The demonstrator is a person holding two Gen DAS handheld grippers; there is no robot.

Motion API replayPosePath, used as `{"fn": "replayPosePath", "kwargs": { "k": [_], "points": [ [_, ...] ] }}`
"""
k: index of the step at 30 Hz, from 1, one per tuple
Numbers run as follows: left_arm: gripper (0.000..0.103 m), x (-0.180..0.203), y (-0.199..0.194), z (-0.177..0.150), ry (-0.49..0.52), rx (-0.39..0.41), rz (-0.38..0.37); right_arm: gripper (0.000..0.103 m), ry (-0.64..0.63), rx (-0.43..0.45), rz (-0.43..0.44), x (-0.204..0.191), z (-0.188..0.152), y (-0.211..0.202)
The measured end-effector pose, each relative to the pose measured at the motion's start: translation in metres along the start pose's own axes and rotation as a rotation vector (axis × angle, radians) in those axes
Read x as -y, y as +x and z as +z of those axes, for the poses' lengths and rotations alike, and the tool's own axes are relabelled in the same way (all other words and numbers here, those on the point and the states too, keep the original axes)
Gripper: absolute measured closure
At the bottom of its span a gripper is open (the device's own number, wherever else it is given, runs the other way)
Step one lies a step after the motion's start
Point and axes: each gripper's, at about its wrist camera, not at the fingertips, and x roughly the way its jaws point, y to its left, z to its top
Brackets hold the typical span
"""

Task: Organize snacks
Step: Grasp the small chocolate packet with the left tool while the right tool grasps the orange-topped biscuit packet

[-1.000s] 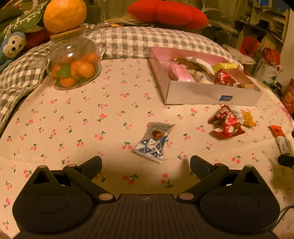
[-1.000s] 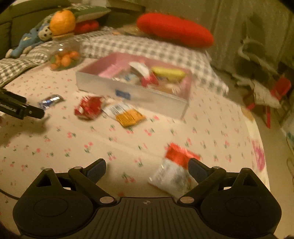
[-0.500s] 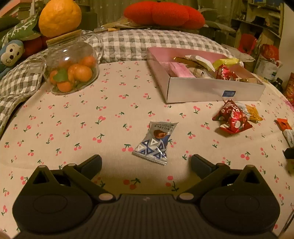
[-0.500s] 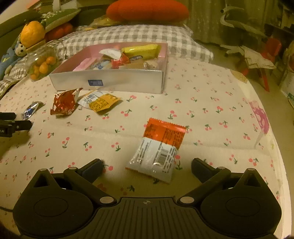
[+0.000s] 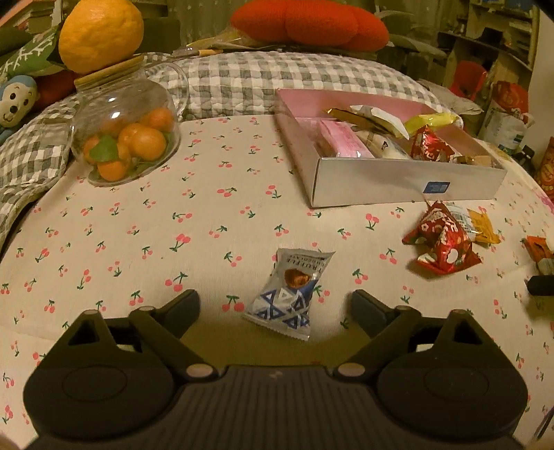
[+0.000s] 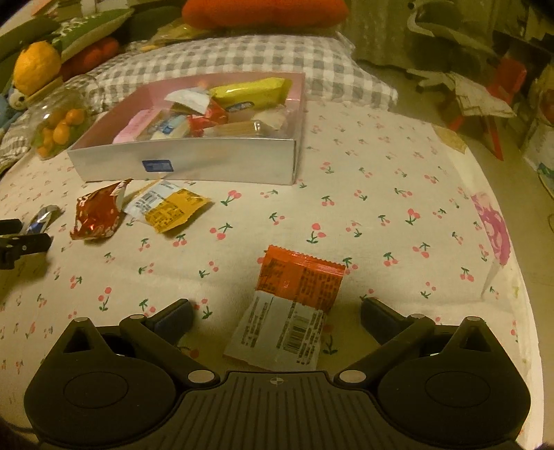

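Observation:
A blue-and-silver chocolate packet [image 5: 289, 292] lies on the cherry-print cloth between the fingers of my left gripper [image 5: 277, 304]; the jaws are closing and the pads stand clear of it. An orange-and-white snack packet [image 6: 289, 311] lies between the fingers of my right gripper [image 6: 277, 313], which is open and apart from it. A silver box with a pink inside [image 5: 398, 187] [image 6: 194, 161] holds several snacks. Near the box lie a red foil packet [image 5: 441, 242] [image 6: 98, 213] and a yellow-and-white packet [image 6: 166, 206].
A glass jar of small oranges [image 5: 126, 135] with a big orange [image 5: 100, 33] on its lid stands at the back left. A checked quilt [image 5: 263, 79] and a red cushion [image 5: 308, 22] lie behind the box. The bed's edge [image 6: 502, 277] drops off to the right.
The left gripper's fingers have drawn a little closer around the chocolate packet. The right gripper has swung over the orange-and-white packet, which now lies centred between its fingers.

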Motion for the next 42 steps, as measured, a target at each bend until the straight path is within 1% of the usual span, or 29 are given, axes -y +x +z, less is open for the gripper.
{"fn": "replayPosePath", "kwargs": {
  "k": [2, 11, 14, 23, 25, 27, 28, 29, 31, 34, 37, 42],
  "points": [
    [0.02, 0.0, 0.0, 0.002, -0.002, -0.004, 0.002, 0.0, 0.003, -0.012, -0.004, 0.0, 0.002, 0.001],
    [0.038, 0.0, -0.001, 0.006, -0.008, -0.01, 0.002, 0.002, 0.002, -0.028, -0.026, -0.003, 0.006, 0.001],
    [0.043, -0.001, -0.001, 0.007, -0.009, -0.01, 0.001, 0.006, 0.003, -0.024, -0.025, -0.004, 0.007, 0.0],
    [0.057, -0.001, -0.003, 0.011, -0.02, -0.017, 0.002, 0.024, -0.015, -0.002, -0.014, -0.007, 0.009, -0.004],
    [0.059, 0.0, -0.003, 0.011, -0.02, -0.017, -0.001, 0.033, -0.022, 0.004, -0.008, -0.008, 0.01, -0.005],
    [0.061, 0.0, -0.003, 0.011, -0.021, -0.018, -0.004, 0.039, -0.027, 0.006, -0.001, -0.009, 0.01, -0.006],
    [0.063, 0.0, -0.004, 0.011, -0.021, -0.018, -0.005, 0.043, -0.03, 0.007, 0.002, -0.01, 0.01, -0.006],
    [0.066, 0.001, -0.004, 0.011, -0.021, -0.018, -0.007, 0.045, -0.034, 0.008, 0.005, -0.011, 0.01, -0.007],
    [0.07, 0.001, -0.004, 0.011, -0.021, -0.019, -0.011, 0.055, -0.045, 0.011, 0.012, -0.013, 0.01, -0.008],
    [0.076, 0.001, -0.004, 0.012, -0.027, -0.021, -0.016, 0.057, -0.069, 0.016, 0.014, -0.017, 0.01, -0.009],
    [0.076, 0.001, -0.005, 0.012, -0.033, -0.025, -0.02, 0.059, -0.089, 0.023, 0.013, -0.02, 0.01, -0.01],
    [0.079, 0.002, -0.005, 0.013, -0.04, -0.027, -0.03, 0.06, -0.08, 0.025, 0.037, -0.022, 0.012, -0.013]
  ]
}}
